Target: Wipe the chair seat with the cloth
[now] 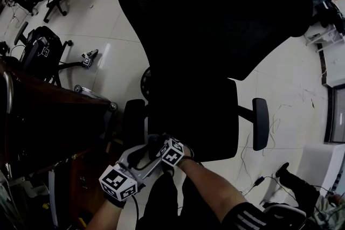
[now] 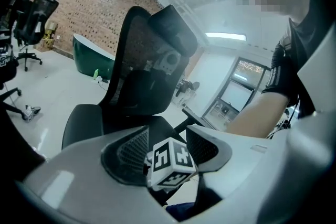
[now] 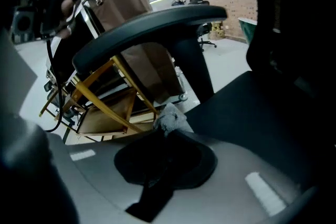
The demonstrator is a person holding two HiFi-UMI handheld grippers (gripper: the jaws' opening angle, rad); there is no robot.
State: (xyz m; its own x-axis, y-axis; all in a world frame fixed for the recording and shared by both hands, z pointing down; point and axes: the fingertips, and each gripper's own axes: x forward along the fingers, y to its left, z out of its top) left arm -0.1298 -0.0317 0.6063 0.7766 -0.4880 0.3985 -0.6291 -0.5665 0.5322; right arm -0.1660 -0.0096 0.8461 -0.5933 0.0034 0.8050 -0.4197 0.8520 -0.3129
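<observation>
The black office chair's seat (image 1: pixel 199 116) fills the middle of the head view, with its mesh back (image 1: pixel 215 19) above it. Both grippers are at the seat's front left corner, beside the left armrest (image 1: pixel 133 121). My right gripper (image 3: pixel 167 131) is shut on a small grey cloth (image 3: pixel 170 118) that pokes out past its tips, just off the seat edge (image 3: pixel 252 107) and under the armrest (image 3: pixel 152 29). My left gripper (image 2: pixel 166 140) is open and empty; the right gripper's marker cube (image 2: pixel 170 161) shows between its jaws. The cloth is hidden in the head view.
A dark wooden desk (image 1: pixel 48 110) stands close on the left. A brown bag (image 3: pixel 131 13) sits on a yellow frame (image 3: pixel 100 97) next to the chair. Other office chairs (image 1: pixel 40 48) stand further back. Cables (image 1: pixel 269 169) lie on the white tiled floor at the right.
</observation>
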